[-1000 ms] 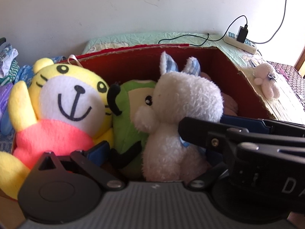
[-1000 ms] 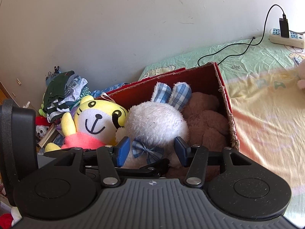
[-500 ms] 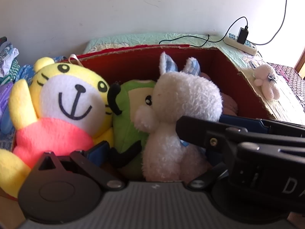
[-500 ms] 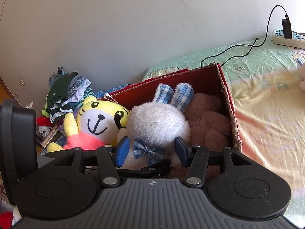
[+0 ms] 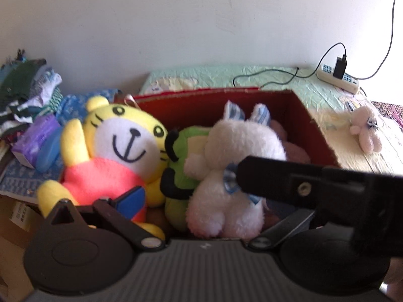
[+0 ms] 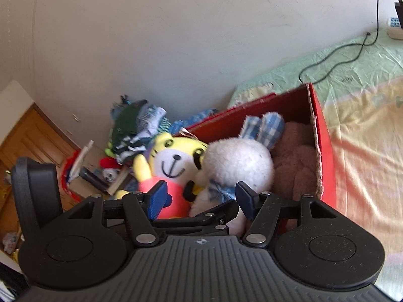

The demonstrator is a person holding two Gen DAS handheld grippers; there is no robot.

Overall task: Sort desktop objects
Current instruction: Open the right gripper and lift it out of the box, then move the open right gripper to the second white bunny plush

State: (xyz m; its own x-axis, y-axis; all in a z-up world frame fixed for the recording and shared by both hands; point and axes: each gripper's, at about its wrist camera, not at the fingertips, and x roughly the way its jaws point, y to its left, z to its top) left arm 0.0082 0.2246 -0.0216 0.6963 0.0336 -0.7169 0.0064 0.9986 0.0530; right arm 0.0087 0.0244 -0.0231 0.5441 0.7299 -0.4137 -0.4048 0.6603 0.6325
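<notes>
A red cardboard box (image 5: 314, 123) (image 6: 325, 136) holds a yellow tiger plush (image 5: 118, 148) (image 6: 173, 161), a green plush (image 5: 183, 161), a white rabbit plush (image 5: 234, 166) (image 6: 239, 161) with checked ears, and a brown plush (image 6: 297, 156). My left gripper (image 5: 201, 201) is open, pulled back in front of the tiger and rabbit; its right finger is hidden behind the other gripper's body. My right gripper (image 6: 201, 196) is open and empty, just in front of the rabbit's bow. A small pink plush (image 5: 366, 128) lies on the bed to the right.
The box stands on a bed with a green and yellow sheet (image 6: 365, 115). A power strip (image 5: 337, 78) with cables lies by the wall. A pile of clothes (image 5: 27, 90) (image 6: 136, 125) and a purple pack (image 5: 35, 138) sit to the left.
Both grippers have drawn back and up from the box. The right gripper's jaws have widened and let go of the white rabbit, which stays in the box.
</notes>
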